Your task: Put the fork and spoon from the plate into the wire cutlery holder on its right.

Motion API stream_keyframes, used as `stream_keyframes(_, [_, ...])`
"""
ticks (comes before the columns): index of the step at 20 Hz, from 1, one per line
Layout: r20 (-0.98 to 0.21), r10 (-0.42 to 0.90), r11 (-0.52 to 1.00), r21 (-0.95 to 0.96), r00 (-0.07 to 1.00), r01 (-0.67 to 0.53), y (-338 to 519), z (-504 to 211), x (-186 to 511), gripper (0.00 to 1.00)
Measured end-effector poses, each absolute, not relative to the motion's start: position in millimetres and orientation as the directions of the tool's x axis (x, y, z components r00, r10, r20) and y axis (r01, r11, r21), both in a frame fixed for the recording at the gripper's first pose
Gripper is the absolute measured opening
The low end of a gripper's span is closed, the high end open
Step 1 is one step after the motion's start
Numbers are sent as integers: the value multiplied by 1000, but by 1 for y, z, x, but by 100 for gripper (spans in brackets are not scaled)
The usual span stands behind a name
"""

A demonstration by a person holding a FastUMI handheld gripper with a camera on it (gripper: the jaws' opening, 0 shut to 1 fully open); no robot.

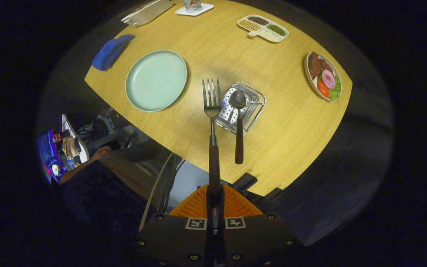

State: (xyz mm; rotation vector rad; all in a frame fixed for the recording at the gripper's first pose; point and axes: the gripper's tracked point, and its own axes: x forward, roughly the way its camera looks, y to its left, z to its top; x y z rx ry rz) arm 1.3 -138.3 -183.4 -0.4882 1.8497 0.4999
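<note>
We see the tongs point(214, 200) closed tight on the dark handle of the fork point(212, 122), both fingers pressing it with no gap left between them. The fork runs straight ahead from the fingers, tines farthest out, raised above the bench point(272, 148). Its tines sit just left of the wire cutlery holder point(241, 107). The spoon point(238, 122) already stands in that holder, bowl down inside the wire walls, its dark handle leaning back toward the tongs. Left of the fork lies the pale green plate point(156, 80), bare, with a blue cloth point(110, 52) beyond it near the bench edge. Farther out we note a divided dish of grains point(263, 27), and to the right a plate of food point(324, 76).
</note>
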Motion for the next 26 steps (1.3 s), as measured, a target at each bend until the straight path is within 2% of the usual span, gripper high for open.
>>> stream_keyframes(5, [-916, -151, 845, 76, -372, -530, -165, -185, 8, 4])
stream_keyframes(14, [-846, -227, 833, 88, -483, -546, -162, -205, 21, 4])
stream_keyframes(26, [-771, -333, 813, 57, -542, -580, -160, -239, 50, 4])
